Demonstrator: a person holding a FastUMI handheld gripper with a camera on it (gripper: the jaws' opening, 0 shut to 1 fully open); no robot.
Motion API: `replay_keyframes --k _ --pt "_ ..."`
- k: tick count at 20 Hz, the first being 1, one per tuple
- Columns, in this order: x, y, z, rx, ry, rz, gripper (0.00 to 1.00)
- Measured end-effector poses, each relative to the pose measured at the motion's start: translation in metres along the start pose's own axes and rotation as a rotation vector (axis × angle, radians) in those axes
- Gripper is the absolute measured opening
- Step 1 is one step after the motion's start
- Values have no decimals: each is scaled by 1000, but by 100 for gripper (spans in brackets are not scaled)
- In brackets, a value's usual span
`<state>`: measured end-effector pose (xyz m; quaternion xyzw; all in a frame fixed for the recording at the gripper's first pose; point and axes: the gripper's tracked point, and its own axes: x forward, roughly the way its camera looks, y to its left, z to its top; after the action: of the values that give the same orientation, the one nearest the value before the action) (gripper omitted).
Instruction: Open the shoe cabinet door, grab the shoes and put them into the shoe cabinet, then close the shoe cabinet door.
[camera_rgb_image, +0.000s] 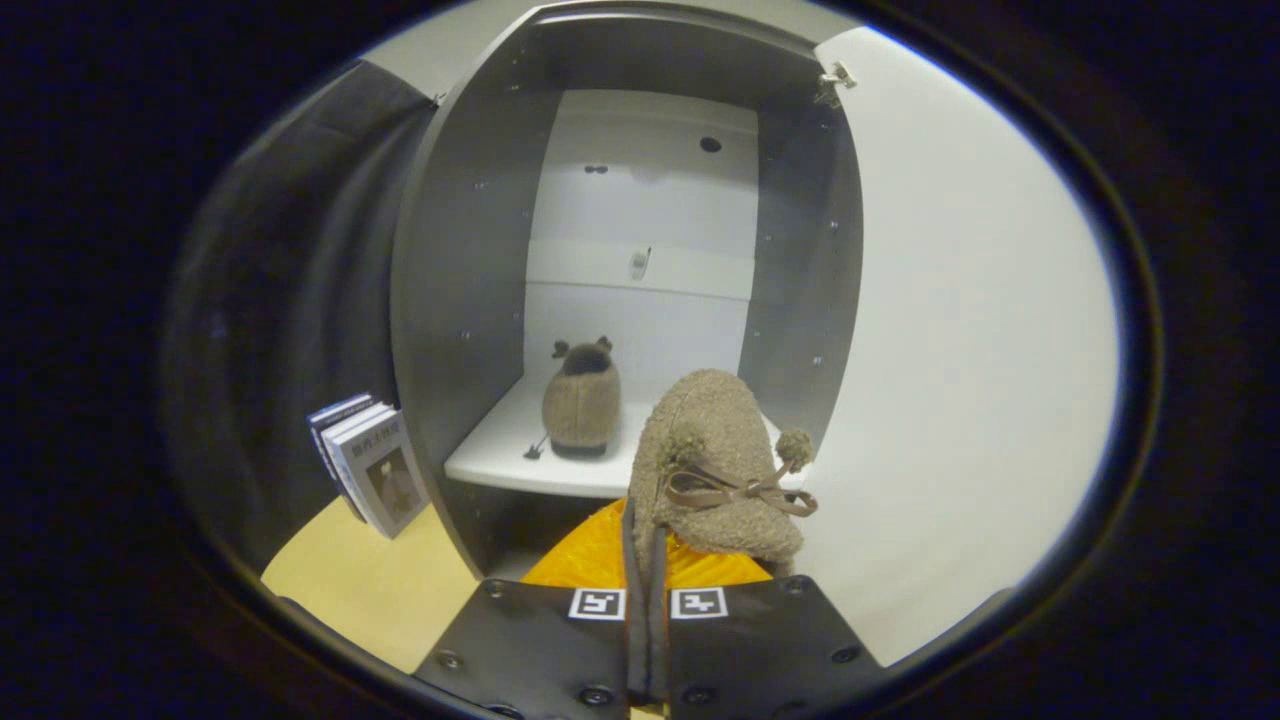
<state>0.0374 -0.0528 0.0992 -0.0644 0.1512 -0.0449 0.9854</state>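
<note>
The fingers are pinching a fuzzy tan slipper near the grey open cabinet; a matching slipper is sitting on its white shelf.

One shoe is sitting on the cabinet shelf; another shoe is hanging before it, pinched in the gripper. Books are leaning left of the cabinet.

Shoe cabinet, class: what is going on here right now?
A person's handheld gripper has its jaws shut on a fuzzy brown shoe, holding it just in front of the shoe cabinet. The cabinet door stands open at the right. A matching shoe already sits on the white shelf inside. Some books lean beside the cabinet.
</note>
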Motion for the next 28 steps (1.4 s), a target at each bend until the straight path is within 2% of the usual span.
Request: replay_keyframes --k 7,13,22,28 --pt "43 2 47 3 -64 19 3" --pt "87 -14 70 -33 -72 -5 2" --pt "181 -25 41 -108 35 -35 3" --pt "207 -21 29 -107 69 -40 3"
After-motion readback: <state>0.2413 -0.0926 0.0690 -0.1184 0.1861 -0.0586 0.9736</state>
